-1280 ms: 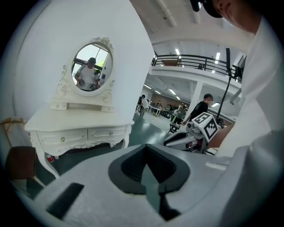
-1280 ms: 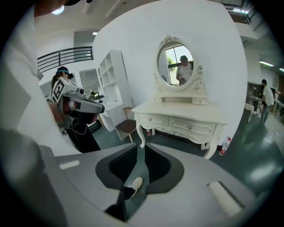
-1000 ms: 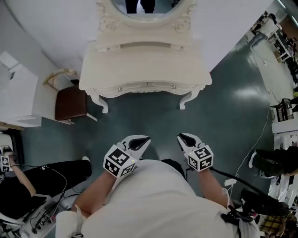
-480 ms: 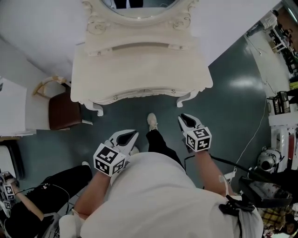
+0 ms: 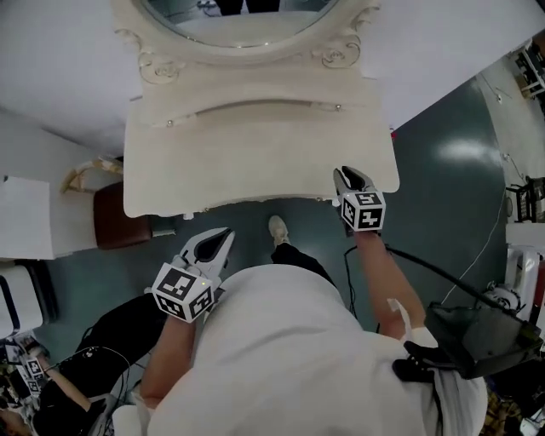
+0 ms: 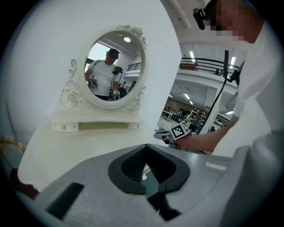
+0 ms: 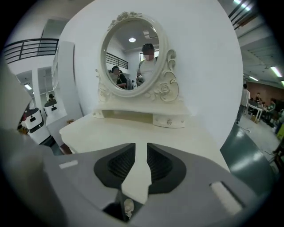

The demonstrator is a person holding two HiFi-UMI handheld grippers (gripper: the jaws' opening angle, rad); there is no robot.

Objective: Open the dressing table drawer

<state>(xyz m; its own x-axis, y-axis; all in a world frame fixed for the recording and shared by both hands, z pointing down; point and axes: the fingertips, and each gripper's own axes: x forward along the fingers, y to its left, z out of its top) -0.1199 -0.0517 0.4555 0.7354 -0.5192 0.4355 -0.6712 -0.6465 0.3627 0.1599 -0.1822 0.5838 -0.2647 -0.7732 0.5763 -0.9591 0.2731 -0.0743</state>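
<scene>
The cream dressing table [image 5: 255, 162] with its oval mirror [image 5: 238, 17] fills the top of the head view. My right gripper [image 5: 351, 180] is over the table's front right edge. Its jaws are opening, with the tabletop [image 7: 133, 133] showing through the gap. A small pale knob [image 7: 128, 207] shows low between the jaws, and the pads do not press on it. My left gripper [image 5: 213, 243] hangs below the front left edge, short of the table, its tips together with nothing held. The drawer front is hidden under the tabletop's rim.
A brown stool [image 5: 115, 217] stands at the table's left beside a white cabinet [image 5: 25, 217]. A seated person [image 5: 85, 341] is at lower left. A cable [image 5: 443, 272] runs to black equipment [image 5: 477, 336] at right. My shoe [image 5: 278, 227] is under the table's edge.
I have stepped closer to the table. Both grippers moved forward, the right one from mid floor to the table's front edge. Its jaws now stand wider apart.
</scene>
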